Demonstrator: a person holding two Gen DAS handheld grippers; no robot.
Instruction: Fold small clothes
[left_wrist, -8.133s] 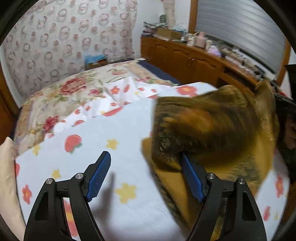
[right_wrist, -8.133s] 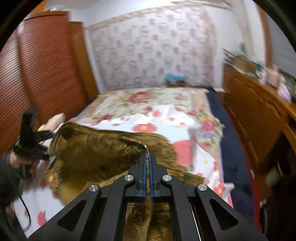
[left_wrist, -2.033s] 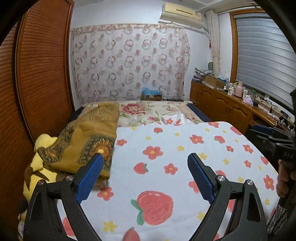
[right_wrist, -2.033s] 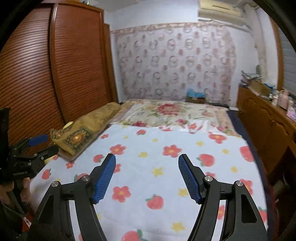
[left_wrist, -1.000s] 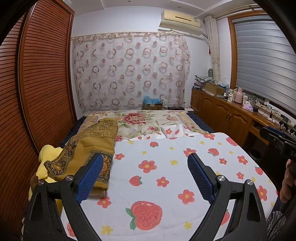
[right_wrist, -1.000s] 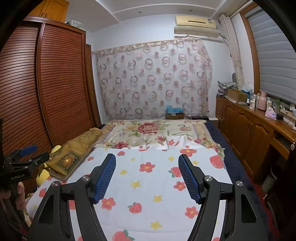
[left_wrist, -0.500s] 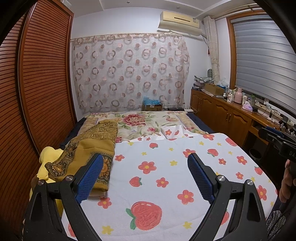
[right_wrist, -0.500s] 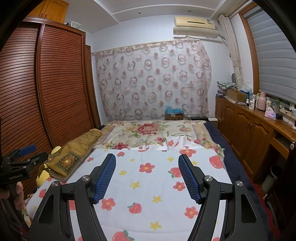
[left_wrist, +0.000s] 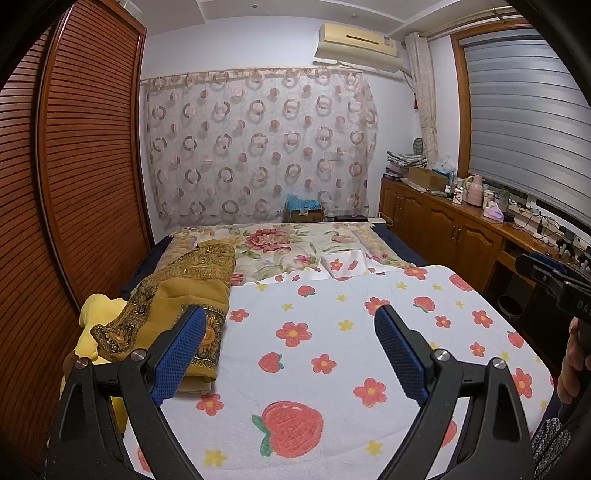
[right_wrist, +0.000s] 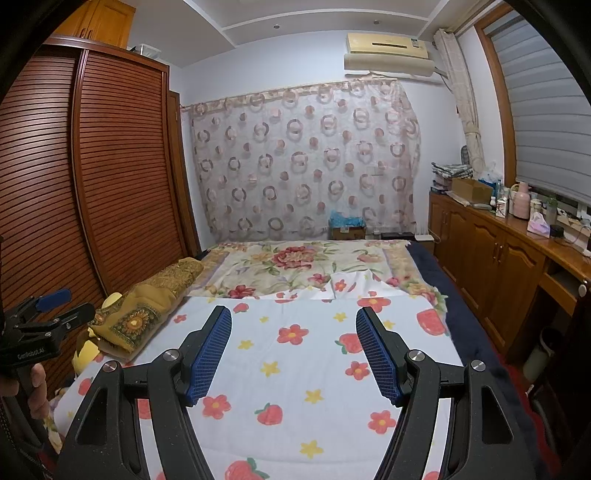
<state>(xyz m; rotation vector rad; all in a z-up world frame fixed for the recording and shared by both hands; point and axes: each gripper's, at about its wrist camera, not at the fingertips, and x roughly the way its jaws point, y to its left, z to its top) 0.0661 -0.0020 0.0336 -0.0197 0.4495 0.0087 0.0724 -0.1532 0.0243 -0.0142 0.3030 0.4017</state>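
A folded mustard-yellow garment with a gold patterned border (left_wrist: 184, 295) lies along the left edge of the bed, on top of a yellow cloth (left_wrist: 96, 310). It also shows in the right wrist view (right_wrist: 147, 302). My left gripper (left_wrist: 290, 354) is open and empty, held above the white flower-print sheet (left_wrist: 332, 332), with its left finger just right of the garment. My right gripper (right_wrist: 293, 350) is open and empty above the same sheet (right_wrist: 295, 369). The left gripper also shows at the left edge of the right wrist view (right_wrist: 40, 321).
A floral quilt (left_wrist: 280, 243) covers the far half of the bed. A brown slatted wardrobe (left_wrist: 74, 184) stands close on the left. A wooden cabinet (left_wrist: 461, 229) with clutter on top runs along the right wall. A patterned curtain (left_wrist: 258, 147) hangs behind the bed.
Over the last second both grippers stayed open and nearly still. Eight seconds ago the right gripper was shut on the mustard garment; it now lies folded at the bed's left edge.
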